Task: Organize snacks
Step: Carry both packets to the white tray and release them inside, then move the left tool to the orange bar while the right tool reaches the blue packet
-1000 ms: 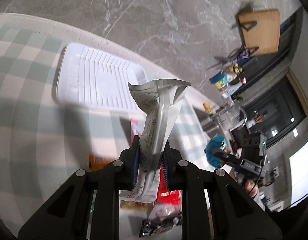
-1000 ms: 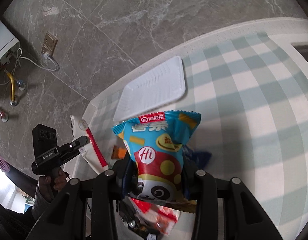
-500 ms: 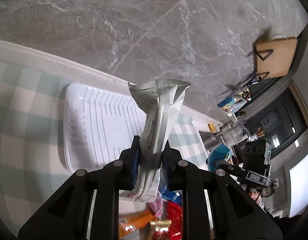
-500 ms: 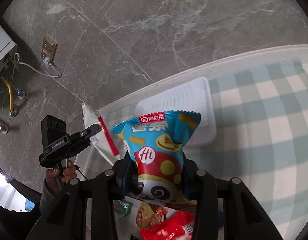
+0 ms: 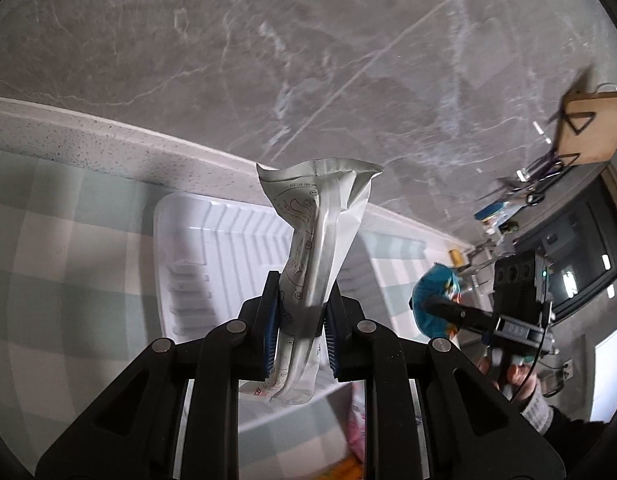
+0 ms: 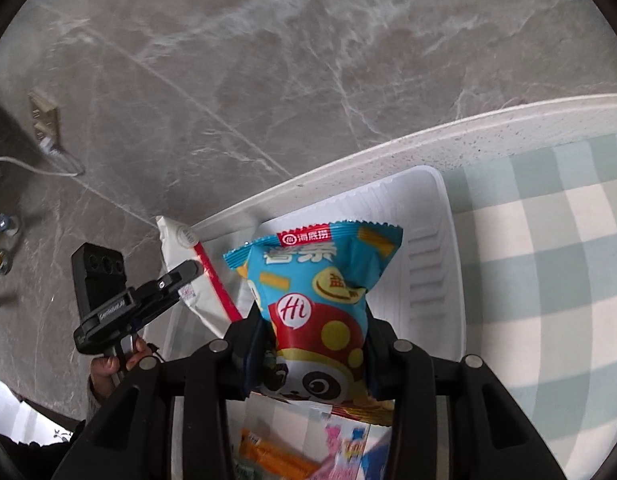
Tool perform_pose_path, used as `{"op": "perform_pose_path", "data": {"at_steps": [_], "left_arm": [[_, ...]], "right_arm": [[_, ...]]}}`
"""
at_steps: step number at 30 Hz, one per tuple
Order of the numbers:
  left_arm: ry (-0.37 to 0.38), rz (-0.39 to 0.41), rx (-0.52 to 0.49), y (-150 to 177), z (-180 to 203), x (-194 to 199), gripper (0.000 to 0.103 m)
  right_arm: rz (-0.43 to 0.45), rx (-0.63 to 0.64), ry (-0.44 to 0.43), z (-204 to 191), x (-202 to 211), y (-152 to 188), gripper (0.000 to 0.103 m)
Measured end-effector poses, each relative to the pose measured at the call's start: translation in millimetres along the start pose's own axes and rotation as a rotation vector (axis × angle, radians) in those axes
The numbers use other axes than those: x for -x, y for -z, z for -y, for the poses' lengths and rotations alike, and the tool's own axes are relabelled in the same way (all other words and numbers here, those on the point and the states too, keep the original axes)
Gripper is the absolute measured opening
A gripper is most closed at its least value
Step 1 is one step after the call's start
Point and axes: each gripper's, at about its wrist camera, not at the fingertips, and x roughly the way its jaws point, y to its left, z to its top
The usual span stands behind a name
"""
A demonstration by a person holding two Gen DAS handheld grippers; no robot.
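Observation:
My left gripper (image 5: 299, 330) is shut on a white snack packet (image 5: 320, 236), which stands up between the blue pads over the near part of a white ribbed tray (image 5: 196, 264). In the right wrist view my right gripper (image 6: 314, 354) is shut on a blue snack bag with a panda (image 6: 320, 304), held above the same white tray (image 6: 436, 268). The left gripper (image 6: 188, 272) with its white packet (image 6: 188, 276) shows at the left of that view. The right gripper with the blue bag (image 5: 436, 300) appears at the right of the left wrist view.
The tray lies on a green and white checked cloth (image 6: 548, 264) close to the counter's pale back edge (image 5: 108, 144), under a grey marble wall (image 5: 268, 60). Loose snacks, an orange packet (image 6: 276, 458) and a pink one (image 6: 344, 446), lie below the right gripper.
Both grippers have travelled with their packets toward the white tray, which now sits nearer and larger under them. The snack pile has slid down to the bottom edge of both views.

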Motion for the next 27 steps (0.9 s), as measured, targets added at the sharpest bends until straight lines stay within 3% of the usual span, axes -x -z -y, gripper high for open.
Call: {"op": "perform_pose_path", "data": {"at_steps": [10, 15, 20, 24, 27], "left_arm": [[-0.153, -0.049, -0.084, -7, -13, -45, 0.021], [-0.213, -0.049, -0.115, -6, -13, -56, 0.023], [-0.239, -0.019, -0.130, -5, -10, -46, 0.029], [-0.236, 0.011, -0.165, 7, 6, -30, 0.047], [-0.234, 0.009, -0.206, 21, 16, -16, 0.047]], "right_arm": [[-0.069, -0.002, 0.107, 21, -50, -18, 0.047], [-0.070, 0.033, 0.164, 21, -56, -18, 0.060], [-0.057, 0.058, 0.159, 13, -50, -17, 0.060], [-0.040, 0.076, 0.147, 6, -34, -13, 0.061], [-0.031, 0.093, 0.140, 0, -17, -6, 0.062]]}}
